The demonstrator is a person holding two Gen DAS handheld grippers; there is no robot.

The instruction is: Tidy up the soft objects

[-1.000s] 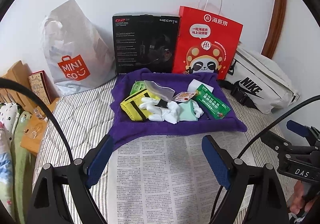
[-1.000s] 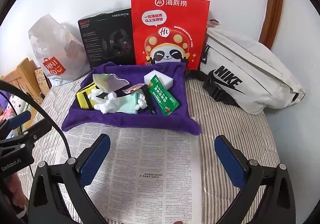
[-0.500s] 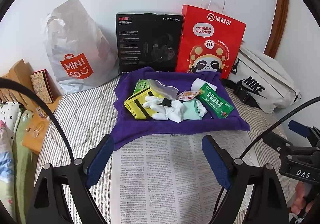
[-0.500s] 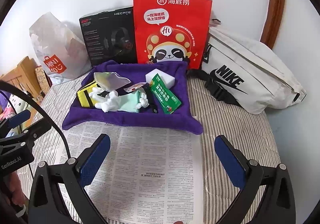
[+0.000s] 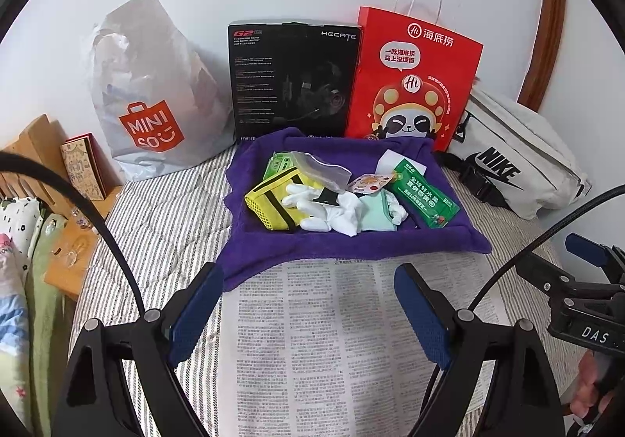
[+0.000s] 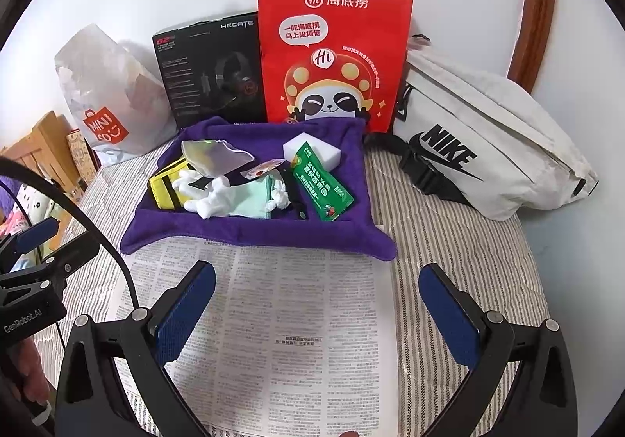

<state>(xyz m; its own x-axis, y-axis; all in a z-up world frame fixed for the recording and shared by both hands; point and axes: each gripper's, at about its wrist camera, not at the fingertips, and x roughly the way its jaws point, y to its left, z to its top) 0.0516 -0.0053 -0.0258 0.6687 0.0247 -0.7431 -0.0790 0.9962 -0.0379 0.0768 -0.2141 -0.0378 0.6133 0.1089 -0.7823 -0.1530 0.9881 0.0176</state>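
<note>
As both wrist views show when set against the pictures from a second ago, the one real change is of vantage; the purple tray [image 5: 273, 241] and its heap sit slightly lower and nearer in each frame, so both grippers appear to have eased forward a little toward it, while nothing in the heap has shifted. The left gripper [image 5: 308, 308] hovers over the newspaper [image 5: 332, 339] on the near side of the purple tray, its jaws spread wide and empty; the right gripper [image 6: 316, 304] hangs likewise over the newspaper, jaws wide apart and holding nothing. Inside the purple tray the soft things lie jumbled: a yellow mesh pouch [image 5: 269, 202] at its left, white gloves [image 5: 332, 208] draped against the pouch, a mint-green cloth [image 5: 375, 212] just right of the gloves, a clear plastic bag [image 5: 320, 171] on top toward the tray's back, a white sponge [image 6: 316, 150] at its back right, and a green snack packet [image 5: 425, 193] along its right side; behind the tray stand a red paper bag [image 5: 414, 77] and a black headset box [image 5: 293, 81]. For the task this reads as an approach only; the pile would suit soft things waiting to be laid out on the newspaper, or equally things already gathered into the tray.
</note>
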